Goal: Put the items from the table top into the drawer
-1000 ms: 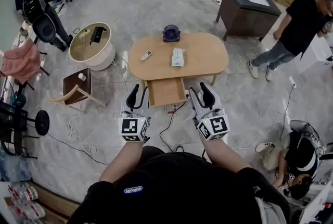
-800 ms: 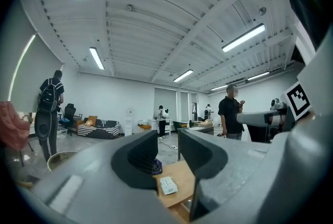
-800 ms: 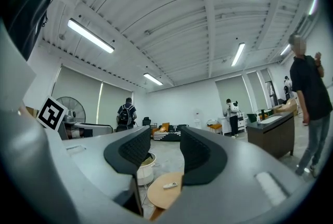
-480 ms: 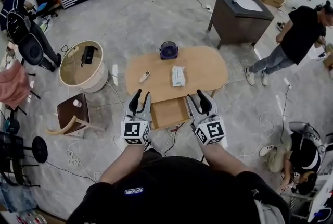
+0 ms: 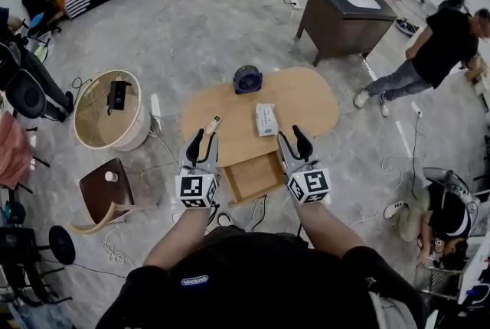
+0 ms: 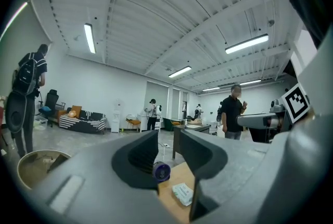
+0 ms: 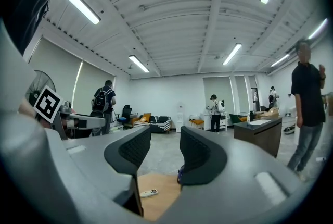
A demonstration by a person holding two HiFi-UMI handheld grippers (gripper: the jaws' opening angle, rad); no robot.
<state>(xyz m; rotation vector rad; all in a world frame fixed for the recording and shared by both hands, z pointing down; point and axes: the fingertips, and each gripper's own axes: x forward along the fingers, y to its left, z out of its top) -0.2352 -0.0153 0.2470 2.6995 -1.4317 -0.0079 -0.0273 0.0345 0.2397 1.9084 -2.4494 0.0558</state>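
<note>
An oval wooden table [image 5: 306, 102] stands ahead with its drawer [image 5: 255, 177] pulled open toward me. On the top lie a white remote [image 5: 213, 124], a white tissue pack [image 5: 266, 119] and a round purple device [image 5: 247, 79]. My left gripper [image 5: 205, 138] and right gripper [image 5: 292, 135] hover level at the table's near edge, either side of the drawer, both open and empty. The left gripper view shows the purple device [image 6: 161, 171] and tissue pack [image 6: 183, 193] between its jaws' line of sight. In the right gripper view, the remote [image 7: 149, 193] lies on the table [image 7: 162, 202].
A round tub-like side table [image 5: 107, 109] and a small brown stool [image 5: 107, 190] stand to the left. A dark desk [image 5: 344, 10] is behind, a person in black [image 5: 436, 44] walks at the right, another sits low at the right [image 5: 440, 220]. Cables trail on the floor [image 5: 260, 209].
Both grippers and the head have come closer to the table. The fingertips now reach its near edge beside the open drawer. Jaws unchanged.
</note>
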